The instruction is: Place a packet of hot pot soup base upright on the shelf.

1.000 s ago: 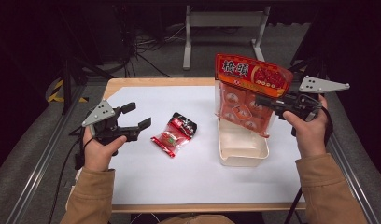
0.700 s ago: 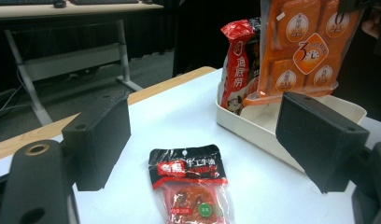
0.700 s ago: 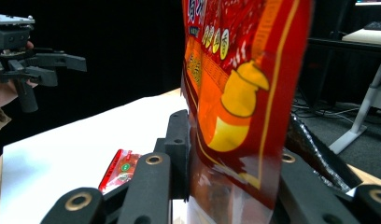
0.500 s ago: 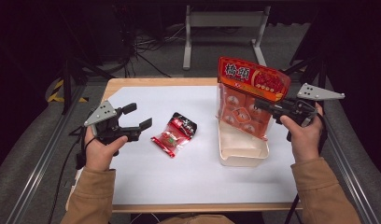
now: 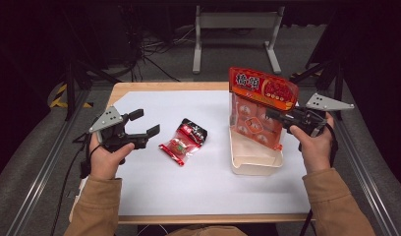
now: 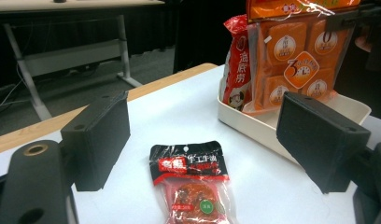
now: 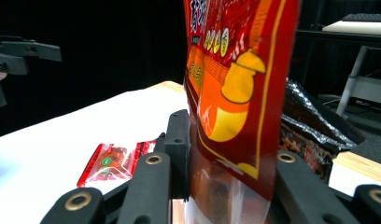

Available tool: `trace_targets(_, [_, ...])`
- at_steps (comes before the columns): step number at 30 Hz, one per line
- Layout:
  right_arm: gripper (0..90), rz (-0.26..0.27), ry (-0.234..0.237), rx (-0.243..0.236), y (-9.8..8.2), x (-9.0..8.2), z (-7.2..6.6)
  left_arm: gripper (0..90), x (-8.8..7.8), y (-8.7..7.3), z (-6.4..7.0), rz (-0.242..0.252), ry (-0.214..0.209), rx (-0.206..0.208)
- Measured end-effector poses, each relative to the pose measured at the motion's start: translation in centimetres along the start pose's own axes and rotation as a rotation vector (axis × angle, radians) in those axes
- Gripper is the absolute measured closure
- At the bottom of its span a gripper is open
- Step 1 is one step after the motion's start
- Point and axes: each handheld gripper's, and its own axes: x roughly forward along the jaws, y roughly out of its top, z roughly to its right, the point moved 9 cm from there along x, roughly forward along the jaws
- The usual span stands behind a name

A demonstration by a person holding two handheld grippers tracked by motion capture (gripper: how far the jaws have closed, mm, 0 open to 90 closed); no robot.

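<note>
my right tongs (image 5: 276,115) clamped on the tall orange-red plastic snack bag (image 5: 260,105), standing in the cream plastic tray (image 5: 255,164) by the table's right edge | left tongs (image 5: 144,124) wide open, nothing in them | small red-black sachet (image 5: 184,140) flat mid-table

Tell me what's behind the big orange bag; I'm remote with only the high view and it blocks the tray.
Observer: In the left gripper view a second red bag stands in the tray, beside the orange bag.
Operator: Do the right tongs really grip the orange bag?
Observer: Yes, the right gripper view shows the right tongs shut on it, a jaw on each face.
Operator: And the left tongs?
Observer: The left tongs are open, with the small packet on the table between and beyond the jaws.
</note>
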Motion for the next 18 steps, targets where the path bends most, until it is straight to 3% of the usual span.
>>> trace_targets(9, [70.6, 0.005, -0.011, 0.013, -0.7, 0.4, 0.1, 18.5, 0.1, -0.2, -0.1, -0.004, 0.002, -0.002])
trace_targets(18, [70.5, 0.003, -0.016, 0.038, -2.7, 0.5, 0.5, 18.4, 0.2, -0.3, -0.1, -0.008, 0.001, -0.001])
